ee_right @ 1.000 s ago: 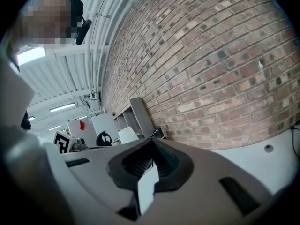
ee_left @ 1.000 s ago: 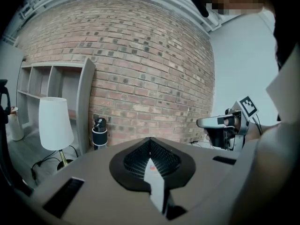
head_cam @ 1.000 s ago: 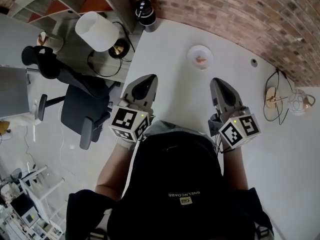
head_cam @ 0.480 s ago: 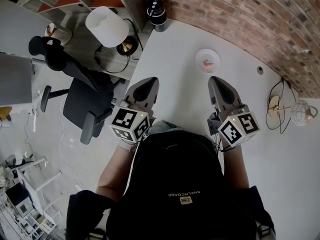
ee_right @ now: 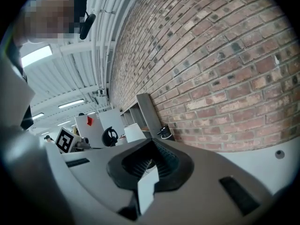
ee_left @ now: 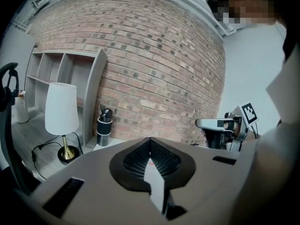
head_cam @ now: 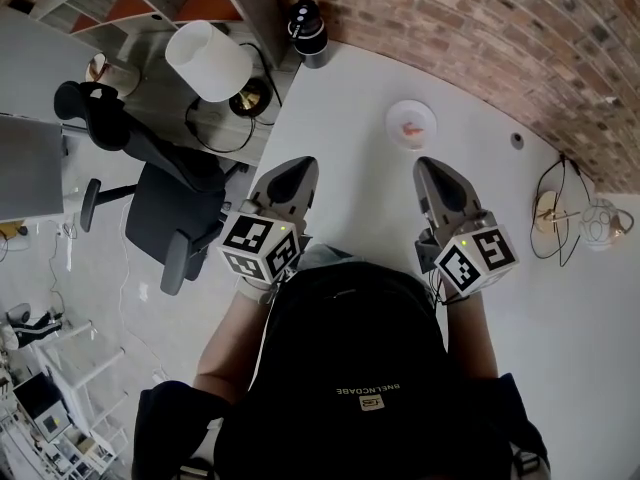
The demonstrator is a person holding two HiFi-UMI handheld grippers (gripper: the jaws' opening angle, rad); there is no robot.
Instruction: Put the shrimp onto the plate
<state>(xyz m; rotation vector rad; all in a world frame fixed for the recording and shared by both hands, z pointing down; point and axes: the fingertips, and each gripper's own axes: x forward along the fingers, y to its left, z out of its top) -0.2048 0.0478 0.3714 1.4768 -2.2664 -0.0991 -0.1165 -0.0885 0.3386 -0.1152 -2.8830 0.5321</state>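
Barely anything's moved since a second back, the view just drifted a bit. Left gripper (head_cam: 296, 171) and right gripper (head_cam: 437, 175) both have jaws together, empty. Shrimp (head_cam: 409, 129) already sits on the white plate (head_cam: 424, 111), well ahead of both on the table (head_cam: 340, 108).

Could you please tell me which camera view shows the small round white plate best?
The head view: the small round white plate lies whole and unobstructed on the white table. Neither gripper view lets it be made out; the tabletop is mostly hidden there.
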